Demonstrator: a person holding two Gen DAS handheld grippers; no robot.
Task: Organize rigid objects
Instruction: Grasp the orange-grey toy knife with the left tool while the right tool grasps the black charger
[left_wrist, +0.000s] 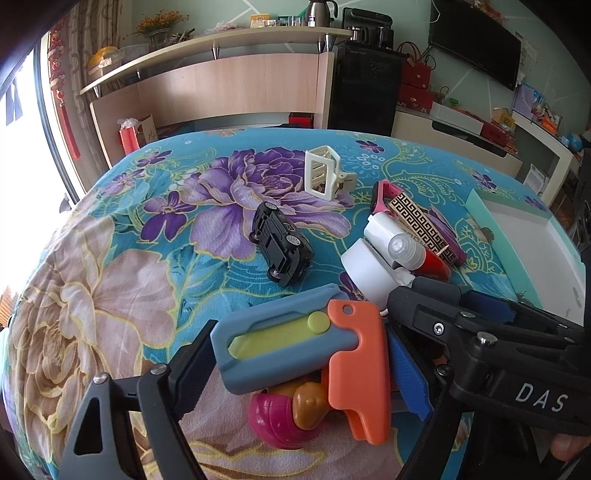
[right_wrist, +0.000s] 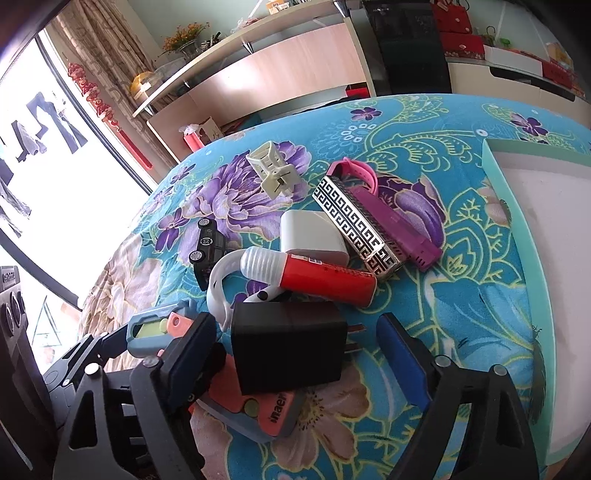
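On the flowered bedspread, my left gripper (left_wrist: 301, 332) has its pads against both sides of a grey-blue and orange slider toy (left_wrist: 280, 343). The toy rests over a pink and brown figure (left_wrist: 280, 417). My right gripper (right_wrist: 295, 325) stands open around a black plug charger (right_wrist: 288, 347), with a gap on each side. The charger lies on an orange and grey case (right_wrist: 258, 410). Behind it are a red and white tube (right_wrist: 325, 277), a white adapter (right_wrist: 310, 236) and a black-and-gold patterned box (right_wrist: 354, 225).
A white tray with a teal rim (right_wrist: 498, 192) sits at the right. A black toy car (left_wrist: 282, 243) lies on its side, and a cream clip (left_wrist: 321, 173) stands farther back. A pink watch band (right_wrist: 354, 170) and a purple case (right_wrist: 399, 225) lie by the patterned box.
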